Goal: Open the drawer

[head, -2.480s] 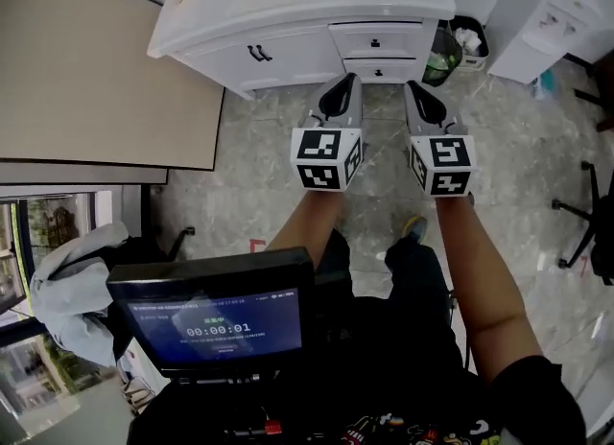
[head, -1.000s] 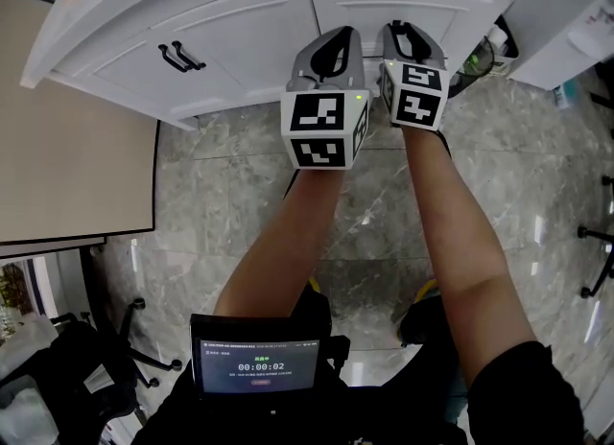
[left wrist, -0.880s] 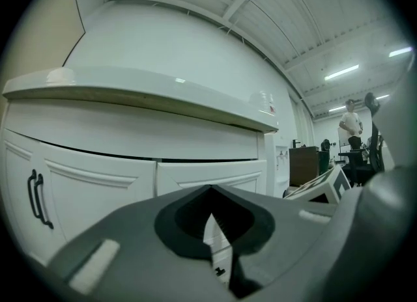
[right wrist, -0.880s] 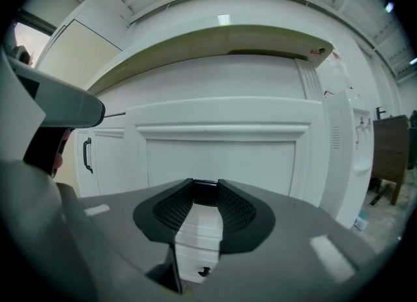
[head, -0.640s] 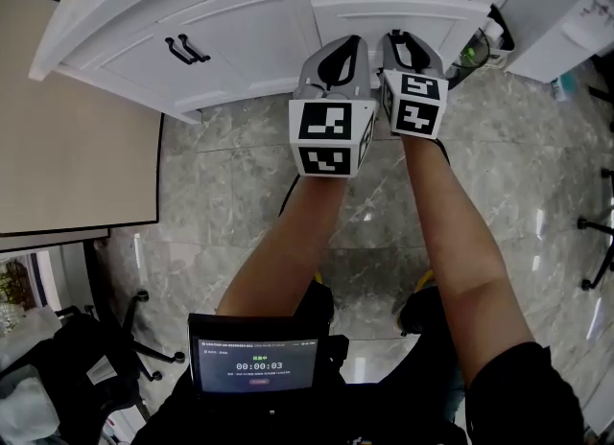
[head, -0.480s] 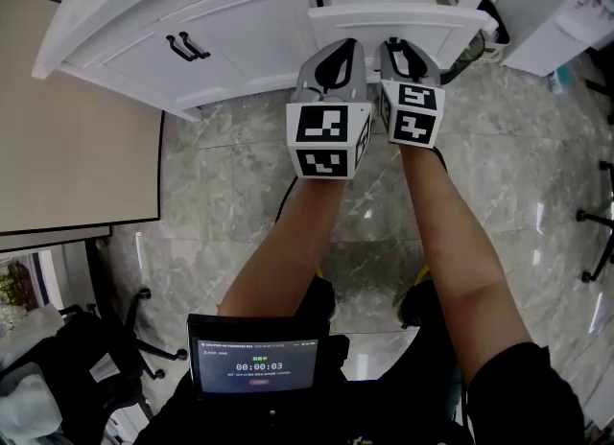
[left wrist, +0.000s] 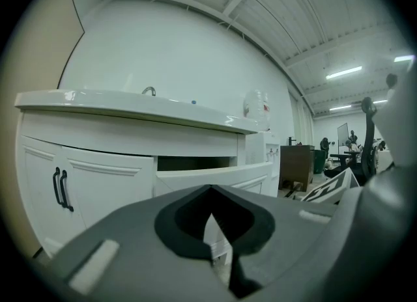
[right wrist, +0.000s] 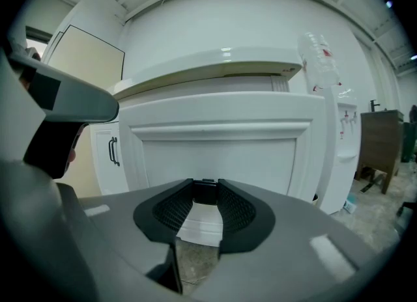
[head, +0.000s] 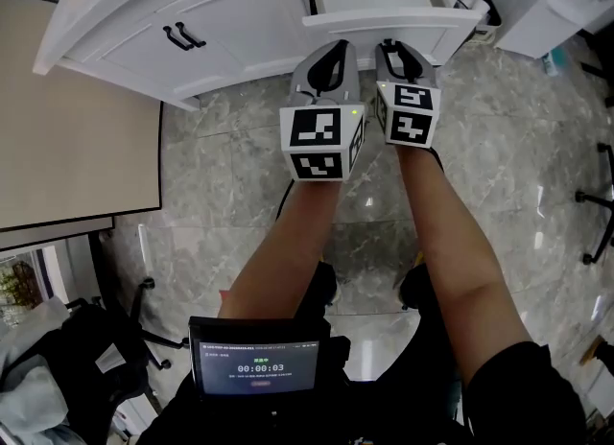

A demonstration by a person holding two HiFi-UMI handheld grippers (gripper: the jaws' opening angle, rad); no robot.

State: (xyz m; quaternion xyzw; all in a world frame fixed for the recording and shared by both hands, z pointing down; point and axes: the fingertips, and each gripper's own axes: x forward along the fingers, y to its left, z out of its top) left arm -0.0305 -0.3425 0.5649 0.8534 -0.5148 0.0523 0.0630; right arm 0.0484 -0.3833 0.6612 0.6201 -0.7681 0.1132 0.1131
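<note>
The drawer (head: 384, 19) stands partway out of the white desk (head: 240, 23), and the head view shows its bare inside. The right gripper (head: 396, 50) is clamped on the small black handle (right wrist: 204, 193) at the middle of the drawer front. The left gripper (head: 329, 56) has its jaws pressed together on nothing. It hangs just beside the right one, short of the drawer front. The opening looks largely done. What is left, I judge, is a little more pull if full travel is wanted, then letting go.
</note>
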